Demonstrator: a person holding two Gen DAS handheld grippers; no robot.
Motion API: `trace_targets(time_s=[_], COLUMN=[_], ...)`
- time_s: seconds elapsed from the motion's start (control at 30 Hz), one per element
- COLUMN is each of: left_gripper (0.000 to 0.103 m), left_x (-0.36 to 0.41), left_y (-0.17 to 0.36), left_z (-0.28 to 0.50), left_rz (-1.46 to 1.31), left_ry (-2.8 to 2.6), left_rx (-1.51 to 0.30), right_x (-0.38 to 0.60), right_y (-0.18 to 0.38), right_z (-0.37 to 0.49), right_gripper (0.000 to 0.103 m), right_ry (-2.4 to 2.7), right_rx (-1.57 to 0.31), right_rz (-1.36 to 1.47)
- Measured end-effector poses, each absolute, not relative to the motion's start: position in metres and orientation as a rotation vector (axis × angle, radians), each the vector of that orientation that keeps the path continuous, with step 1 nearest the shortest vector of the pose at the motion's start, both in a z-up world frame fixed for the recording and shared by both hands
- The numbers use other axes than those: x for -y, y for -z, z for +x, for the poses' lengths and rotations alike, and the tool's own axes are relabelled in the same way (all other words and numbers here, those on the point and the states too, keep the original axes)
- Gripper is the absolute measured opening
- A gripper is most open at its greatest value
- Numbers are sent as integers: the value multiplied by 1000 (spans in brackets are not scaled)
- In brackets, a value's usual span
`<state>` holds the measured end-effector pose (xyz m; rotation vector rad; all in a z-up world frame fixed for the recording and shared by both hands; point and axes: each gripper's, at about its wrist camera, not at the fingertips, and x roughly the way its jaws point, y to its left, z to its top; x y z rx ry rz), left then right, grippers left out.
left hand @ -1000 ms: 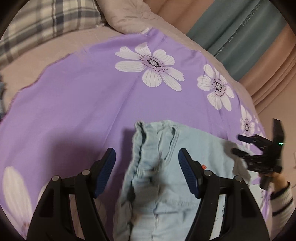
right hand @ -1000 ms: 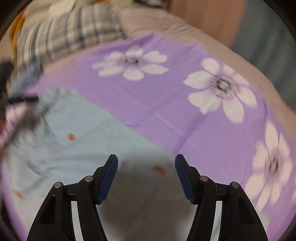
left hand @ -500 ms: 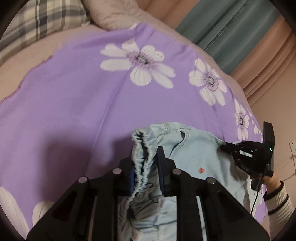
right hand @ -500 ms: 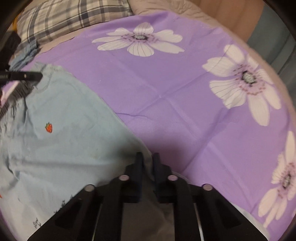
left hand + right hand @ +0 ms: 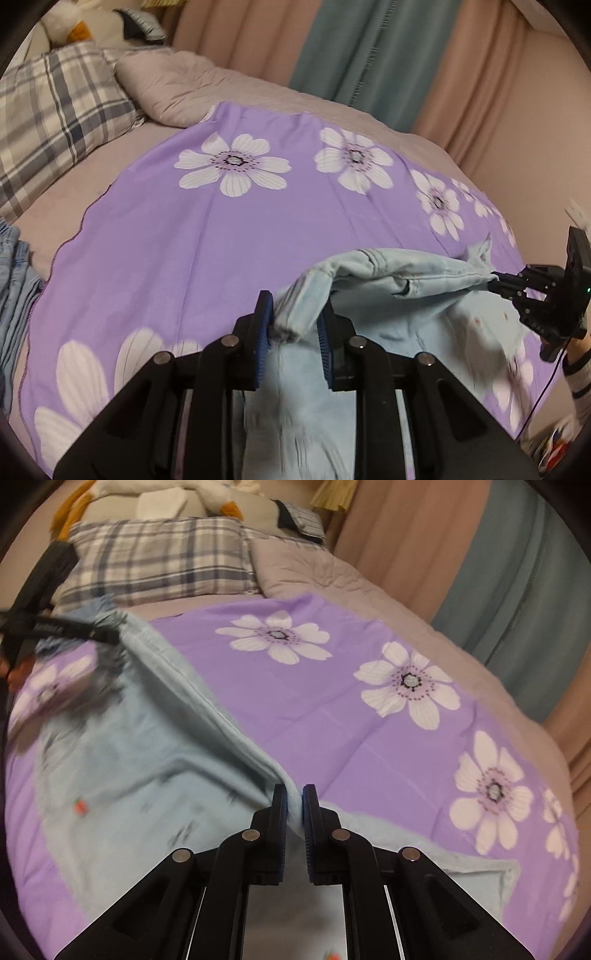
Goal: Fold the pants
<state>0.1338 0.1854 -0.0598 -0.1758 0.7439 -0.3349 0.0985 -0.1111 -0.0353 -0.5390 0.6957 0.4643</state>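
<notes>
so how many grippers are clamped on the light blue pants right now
2: the left gripper pinches the gathered waistband of the light blue pants; the right gripper pinches an edge.

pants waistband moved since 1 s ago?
Yes. The pants, clamped in the left gripper, have lifted off the purple sheet, pulled taut toward the right gripper.
</notes>
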Motion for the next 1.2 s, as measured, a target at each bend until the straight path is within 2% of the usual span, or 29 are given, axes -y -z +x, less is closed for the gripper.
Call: trace_targets(time_s=[0.23, 0.43, 0.47, 0.6, 0.67, 0.73, 0.87, 0.93, 1.07, 1.13, 1.2], left_gripper=[24, 23, 27, 27, 34, 35, 51, 52, 51, 51, 51], left_x=[-185, -186, -186, -194, -197, -196, -162, -139, -98, -89, -89], left_y=[94, 136, 139, 135, 127, 114, 92, 91, 114, 135, 143], left_z=[65, 51, 50, 40, 31, 20, 16, 22, 41, 49, 50], left_rz=[-53, 1, 6, -15, -22, -51, -85, -79, -26, 18, 31], left_ry=[333, 253, 242, 198, 165, 179, 289, 339, 380, 359, 368], left_rx=[-782, -887, -893, -896, -881, -842, -765, -764, -865, -945, -952], right_x=[104, 95, 94, 93, 95, 102, 122, 127, 121, 127, 140], right_y=[51, 103, 108, 118, 113, 100, 83, 92, 134, 130, 122], right_z=[15, -13, -14, -10, -11, -11, -7, 6, 28, 31, 29], right_gripper=[9, 9, 9, 9, 10, 10, 10, 10, 10, 10, 10], right_ry=[-487, -485, -480, -468, -475, -458, -448, -415, -353, -364, -375], right_rx=[-708, -814, -823, -872, -879, -864, -818, -848, -943, -934, -919], right_rz=[-574, -629, -634, -610, -606, -561, -304, -189, -171, -130, -70])
